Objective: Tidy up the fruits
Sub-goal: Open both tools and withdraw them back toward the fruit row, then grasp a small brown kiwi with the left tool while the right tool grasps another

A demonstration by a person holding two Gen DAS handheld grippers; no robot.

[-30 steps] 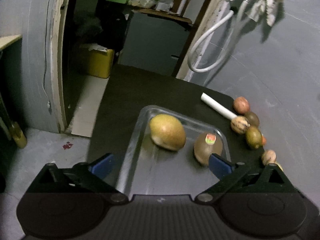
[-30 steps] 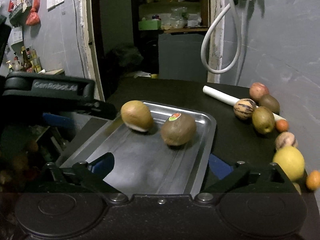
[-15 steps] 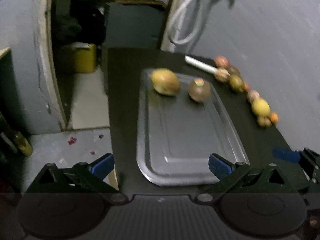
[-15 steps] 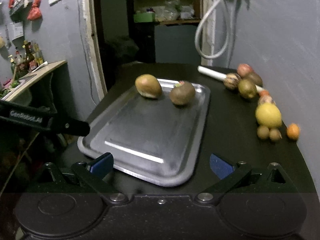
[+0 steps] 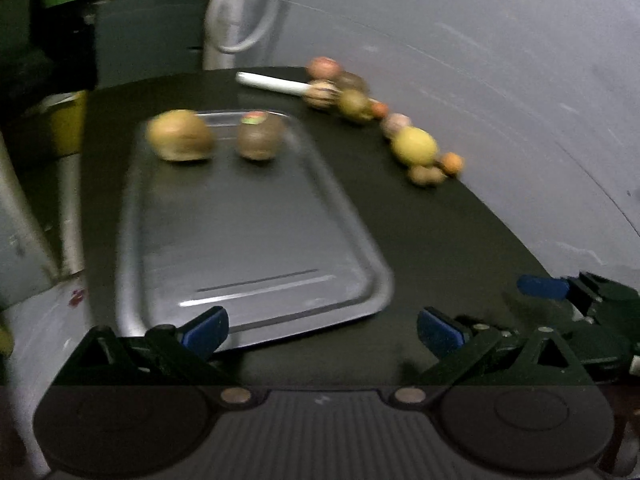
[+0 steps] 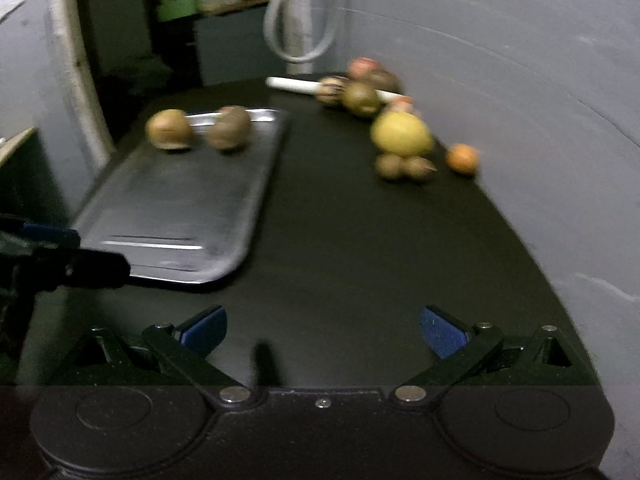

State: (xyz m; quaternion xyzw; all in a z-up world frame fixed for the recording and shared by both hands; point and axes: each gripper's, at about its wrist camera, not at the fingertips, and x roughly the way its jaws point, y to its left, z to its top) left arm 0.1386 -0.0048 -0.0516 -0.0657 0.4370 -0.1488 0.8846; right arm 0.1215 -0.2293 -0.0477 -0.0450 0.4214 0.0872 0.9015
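Both views are coming through motion-blurred. Left gripper (image 5: pixel 322 332) is sitting at the near end of the tray (image 5: pixel 256 312), jaws spread wide, gripping nothing; right gripper (image 6: pixel 323 330) is hovering over bare black counter (image 6: pixel 360 240) near its near edge, jaws equally wide, also empty. Tray is lying along the counter's left side, carrying two fruits at its far end: a yellowish mango (image 5: pixel 180 135) and, just beside it, a brown fruit with a sticker (image 5: pixel 259 138). Remaining fruits are lining the counter's right edge by the wall: a big yellow citrus (image 6: pixel 402 134), two small brown ones (image 6: pixel 404 166) touching its near side, a small orange one (image 6: pixel 462 159) apart to the right, a darker cluster (image 6: pixel 360 96) toward the far right corner beside a white tube (image 6: pixel 294 85). Left view is showing the floor past the counter's left edge and the right gripper's blue tip at its right margin; right view is catching the left gripper's arm crossing the tray's near left corner instead.
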